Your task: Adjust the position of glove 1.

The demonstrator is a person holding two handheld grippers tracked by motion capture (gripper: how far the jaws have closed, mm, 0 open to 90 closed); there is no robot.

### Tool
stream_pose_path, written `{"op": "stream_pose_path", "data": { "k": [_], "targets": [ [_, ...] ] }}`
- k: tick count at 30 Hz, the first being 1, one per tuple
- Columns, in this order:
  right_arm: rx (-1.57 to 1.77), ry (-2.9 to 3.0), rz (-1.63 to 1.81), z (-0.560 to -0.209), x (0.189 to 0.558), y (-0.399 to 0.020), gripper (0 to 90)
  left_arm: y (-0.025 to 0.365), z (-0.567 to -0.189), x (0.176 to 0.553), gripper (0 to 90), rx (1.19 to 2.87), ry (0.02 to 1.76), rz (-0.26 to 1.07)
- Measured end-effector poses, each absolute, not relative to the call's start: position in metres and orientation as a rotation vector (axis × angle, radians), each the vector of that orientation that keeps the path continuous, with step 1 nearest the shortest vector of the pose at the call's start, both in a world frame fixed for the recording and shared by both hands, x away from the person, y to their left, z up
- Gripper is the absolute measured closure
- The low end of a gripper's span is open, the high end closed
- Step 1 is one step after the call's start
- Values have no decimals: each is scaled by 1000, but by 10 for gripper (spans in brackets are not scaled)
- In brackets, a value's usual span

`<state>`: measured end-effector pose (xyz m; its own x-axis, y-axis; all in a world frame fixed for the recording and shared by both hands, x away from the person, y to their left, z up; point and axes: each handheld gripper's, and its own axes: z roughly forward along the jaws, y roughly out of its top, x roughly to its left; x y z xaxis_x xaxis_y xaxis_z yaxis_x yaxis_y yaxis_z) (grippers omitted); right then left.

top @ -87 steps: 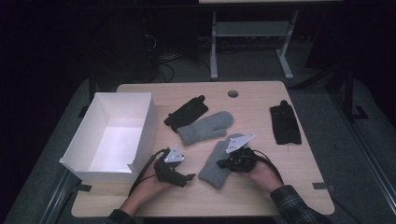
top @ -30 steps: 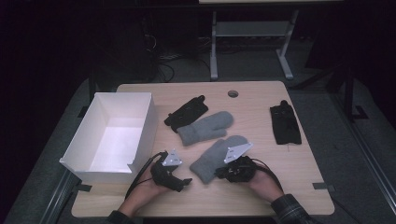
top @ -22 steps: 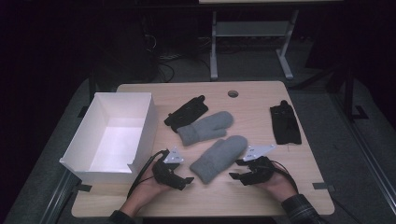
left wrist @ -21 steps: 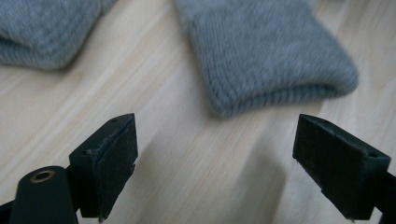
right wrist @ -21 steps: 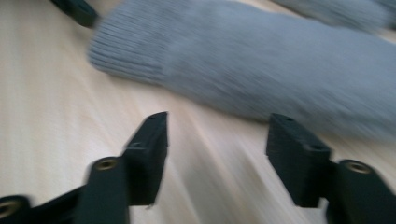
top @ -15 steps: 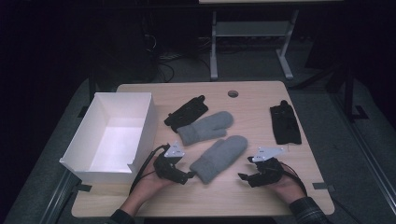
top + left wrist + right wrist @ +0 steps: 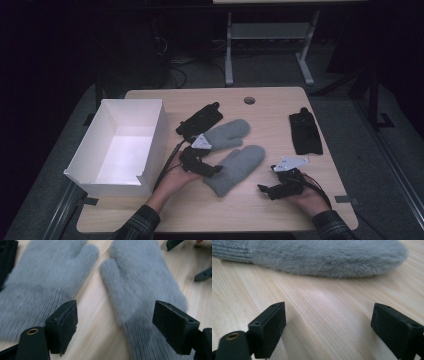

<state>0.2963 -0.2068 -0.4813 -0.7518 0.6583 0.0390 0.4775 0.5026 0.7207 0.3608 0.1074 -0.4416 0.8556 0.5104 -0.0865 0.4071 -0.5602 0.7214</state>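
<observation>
Step in hand, as judged: taking up the near grey mitten (image 7: 235, 169), which lies flat on the desk (image 7: 260, 210) with its ribbed cuff toward the person and its tip pointing away to the right. The far grey mitten (image 7: 227, 134) lies just beside it, parallel, with a strip of bare wood between them in the left gripper view.

Left tool (image 7: 212, 170): jaws stand wide and have just been closing a little; nothing is pinched. In its own view the jaws straddle the gap between the mittens, the right-hand jaw over the near mitten's cuff (image 7: 147, 340), the left-hand jaw before the far mitten's cuff (image 7: 27, 307). The pads press on neither.

Right tool (image 7: 264, 189): jaws have just been opening and now stand fully apart, with bare desk between them. The near mitten's furry body (image 7: 329, 257) lies ahead of it, apart, across a stretch of wood.

Advice: shift the left tool toward the near cuff so that both pads bracket that cuff alone, clear of the neighbouring mitten. Bite the ribbed knit rather than the fur, which is likely to slip. Come in low so the lower pad slides under the fabric, then close.

A white box (image 7: 122, 145) stands at the left of the desk, and two black gloves (image 7: 200, 120) (image 7: 305, 132) lie farther back.
</observation>
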Motion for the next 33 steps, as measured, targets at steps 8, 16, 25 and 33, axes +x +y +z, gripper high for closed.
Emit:
{"op": "stream_pose_path", "data": {
  "k": [8, 16, 25, 33],
  "targets": [
    [967, 2505, 1089, -481, 296, -207, 121, 91, -446, 372, 255, 2242, 661, 189],
    [975, 2503, 1090, -481, 296, -206, 119, 83, -456, 376, 367, 2285, 667, 175],
    [973, 2502, 1089, -481, 296, -206, 118, 82, -465, 376, 584, 2275, 694, 28],
    [982, 2501, 1090, -481, 296, -205, 117, 82, -459, 374, 823, 2293, 663, 26]
  ]
}}
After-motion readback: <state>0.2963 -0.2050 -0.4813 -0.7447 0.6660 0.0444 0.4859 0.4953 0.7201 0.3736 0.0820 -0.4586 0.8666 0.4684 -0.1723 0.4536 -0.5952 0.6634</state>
